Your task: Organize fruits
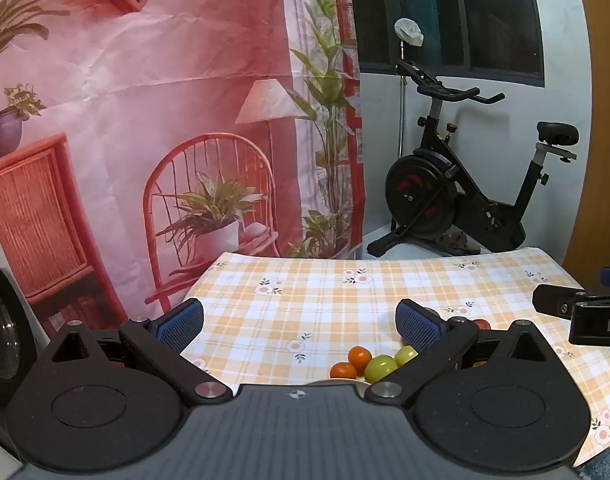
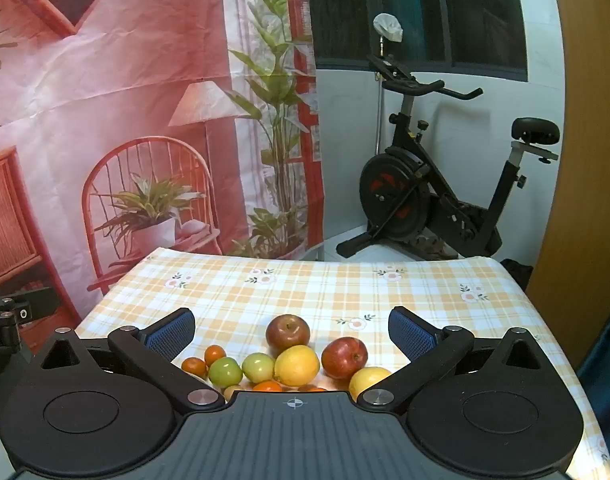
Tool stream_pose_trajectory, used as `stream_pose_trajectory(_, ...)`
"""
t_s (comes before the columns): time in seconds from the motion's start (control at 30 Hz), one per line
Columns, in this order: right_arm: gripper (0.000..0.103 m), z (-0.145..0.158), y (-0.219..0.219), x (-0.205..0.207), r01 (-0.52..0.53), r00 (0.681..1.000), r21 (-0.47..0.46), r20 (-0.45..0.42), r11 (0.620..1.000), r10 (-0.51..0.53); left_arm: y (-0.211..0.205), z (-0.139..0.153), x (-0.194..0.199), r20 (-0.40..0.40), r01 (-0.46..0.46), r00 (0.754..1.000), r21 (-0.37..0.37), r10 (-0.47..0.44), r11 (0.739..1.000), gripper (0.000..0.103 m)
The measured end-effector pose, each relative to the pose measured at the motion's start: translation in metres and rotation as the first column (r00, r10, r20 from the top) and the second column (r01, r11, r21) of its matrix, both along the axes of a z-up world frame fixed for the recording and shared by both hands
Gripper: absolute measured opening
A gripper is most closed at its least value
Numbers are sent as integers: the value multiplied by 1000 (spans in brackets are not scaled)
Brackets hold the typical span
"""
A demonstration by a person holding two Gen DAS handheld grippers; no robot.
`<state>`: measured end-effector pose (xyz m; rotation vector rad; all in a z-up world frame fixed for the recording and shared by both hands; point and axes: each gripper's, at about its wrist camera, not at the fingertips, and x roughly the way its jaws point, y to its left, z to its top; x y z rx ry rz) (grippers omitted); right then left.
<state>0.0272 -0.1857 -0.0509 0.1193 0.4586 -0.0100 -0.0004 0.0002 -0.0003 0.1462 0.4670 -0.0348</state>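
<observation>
Red, yellow, green and orange fruit sits heaped at the near edge of the table [image 2: 345, 280], on a checked cloth with small flowers. From my right side I see two red apples, one farther back [image 2: 287, 330] and one to its right [image 2: 344, 356], a big lemon [image 2: 296, 365] between them, a second lemon [image 2: 367, 378] at the near right, two green fruits [image 2: 225, 372] and a few small oranges [image 2: 214, 354] on the left of the heap.

My right jaws [image 2: 291, 334] are spread as wide as they go and hold nothing; the heap lies just below and between them. My left jaws [image 1: 299, 324] are equally wide and empty, and sit off to the left, so only the left end of the heap shows there: two oranges [image 1: 359, 356] and two green fruits [image 1: 381, 367].

No bowl or tray is in view, so I judge sorting starts by lifting one piece clear. I would take an outer fruit first, such as the far apple, since pulling from the middle could set the round ones rolling toward the near edge. Close on its widest part, gently.

Both my hands tilt moderately downward toward the table, side by side, with the right gripper's body showing at the right edge of my left view.
</observation>
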Motion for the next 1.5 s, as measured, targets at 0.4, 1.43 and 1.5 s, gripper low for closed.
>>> stream_pose_trajectory(0.4, 103, -1, -3, 0, 0, 1000, 4, -1, 1000, 0, 8, 2, 2, -10, -8, 1000, -9, 8, 1000, 103)
stream_pose_trajectory(1.43, 103, 0, -1, -2, 0, 1000, 1, -1, 1000, 0, 3, -2, 2, -19, -25, 1000, -20, 24, 999, 103)
stream_pose_trajectory(1.5, 103, 0, -1, -2, 0, 1000, 1, -1, 1000, 0, 3, -2, 2, -19, -25, 1000, -20, 24, 999, 103)
